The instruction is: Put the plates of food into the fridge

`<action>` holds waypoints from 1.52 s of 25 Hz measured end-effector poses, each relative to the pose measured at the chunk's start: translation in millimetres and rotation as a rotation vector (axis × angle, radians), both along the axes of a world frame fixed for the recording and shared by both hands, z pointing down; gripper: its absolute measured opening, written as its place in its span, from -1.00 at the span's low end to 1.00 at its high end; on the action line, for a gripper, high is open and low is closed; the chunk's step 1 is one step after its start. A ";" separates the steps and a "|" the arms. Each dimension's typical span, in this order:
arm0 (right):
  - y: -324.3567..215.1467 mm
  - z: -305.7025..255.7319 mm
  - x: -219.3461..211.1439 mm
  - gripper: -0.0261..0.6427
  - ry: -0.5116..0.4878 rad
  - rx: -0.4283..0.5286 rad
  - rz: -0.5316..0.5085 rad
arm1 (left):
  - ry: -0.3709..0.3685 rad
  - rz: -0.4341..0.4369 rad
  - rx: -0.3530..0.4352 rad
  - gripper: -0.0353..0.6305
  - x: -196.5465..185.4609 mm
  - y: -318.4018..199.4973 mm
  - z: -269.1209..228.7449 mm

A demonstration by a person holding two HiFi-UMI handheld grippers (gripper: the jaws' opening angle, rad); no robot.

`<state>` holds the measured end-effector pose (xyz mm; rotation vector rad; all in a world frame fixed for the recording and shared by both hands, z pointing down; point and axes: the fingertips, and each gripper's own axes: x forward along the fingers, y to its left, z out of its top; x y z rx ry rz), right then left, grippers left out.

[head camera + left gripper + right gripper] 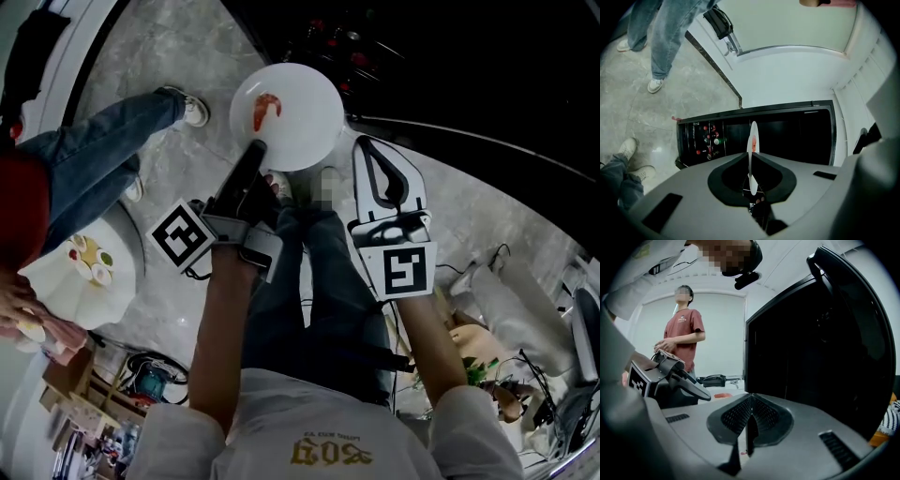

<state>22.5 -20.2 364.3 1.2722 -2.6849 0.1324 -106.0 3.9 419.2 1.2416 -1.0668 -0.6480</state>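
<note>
A white plate [286,114] with one red shrimp [265,110] is held out over the floor, my left gripper [255,150] shut on its near rim. In the left gripper view the plate [753,133] stands edge-on between the jaws of the left gripper [751,157], facing the open dark fridge [787,136]. My right gripper [366,145] is shut and empty, close beside the fridge's dark door [801,357]. The right gripper [751,401] shows its pads pressed together. A second plate [112,300] with several food pieces is in another person's hands at the left.
Small red and white items [710,138] sit on the fridge's door shelves. The other person [94,141], in jeans and white shoes, stands on the grey stone floor at the left. Cables and boxes [141,380] lie at bottom left, white gear [520,319] at right.
</note>
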 end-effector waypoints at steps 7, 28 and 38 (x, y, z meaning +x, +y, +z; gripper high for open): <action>-9.1 15.5 -5.5 -0.89 0.010 -0.001 0.008 | 0.001 0.004 -0.017 -0.85 -3.6 -9.6 15.7; -29.6 42.5 -14.6 -0.89 -0.055 -0.044 0.033 | 0.012 0.031 -0.035 -0.85 4.6 -51.5 47.1; -40.9 53.1 0.2 -0.89 -0.041 -0.038 0.059 | 0.021 0.058 -0.022 -0.85 20.4 -79.5 55.7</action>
